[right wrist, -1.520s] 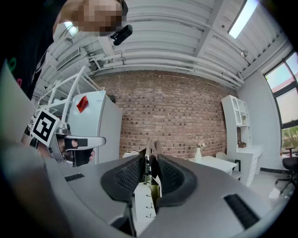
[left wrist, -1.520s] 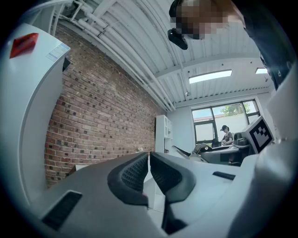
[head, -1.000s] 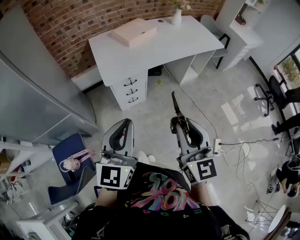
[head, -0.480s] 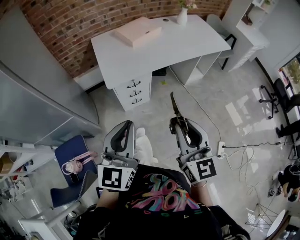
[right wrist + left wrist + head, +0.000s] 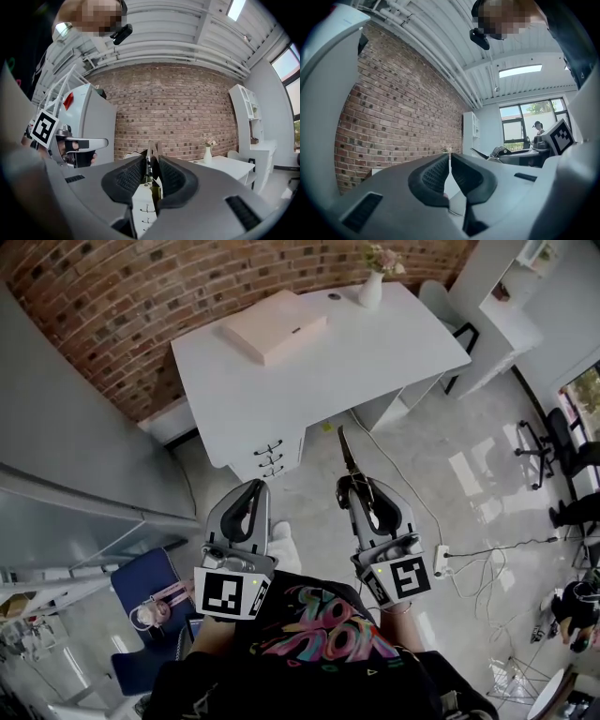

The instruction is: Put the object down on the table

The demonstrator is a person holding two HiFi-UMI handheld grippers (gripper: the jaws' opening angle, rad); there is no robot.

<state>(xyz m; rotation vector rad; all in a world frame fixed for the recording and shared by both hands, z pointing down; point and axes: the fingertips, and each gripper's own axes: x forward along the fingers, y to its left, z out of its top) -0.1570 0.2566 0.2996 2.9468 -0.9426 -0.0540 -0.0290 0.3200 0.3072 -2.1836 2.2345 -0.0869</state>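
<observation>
My right gripper [image 5: 354, 482] is shut on a slim dark metal tool [image 5: 345, 450], whose tip sticks forward past the jaws and points towards the white table [image 5: 319, 367]. In the right gripper view the tool [image 5: 150, 157] sits upright between the ribbed pads, with the table [image 5: 227, 167] ahead at the right. My left gripper [image 5: 253, 487] is held beside it at the same height; its pads meet and nothing is between them [image 5: 450, 161]. Both grippers hang over the floor in front of the table's drawers [image 5: 270, 460].
A flat pale pink box [image 5: 274, 326] and a white vase with flowers [image 5: 371, 289] stand on the table. A grey cabinet [image 5: 66, 456] fills the left. A blue chair [image 5: 141, 579] is at lower left. A power strip [image 5: 441, 561] and cables lie on the floor at right.
The table has come nearer and fills more of the head view. Both grippers keep their pose, and the tool stays in the right jaws.
</observation>
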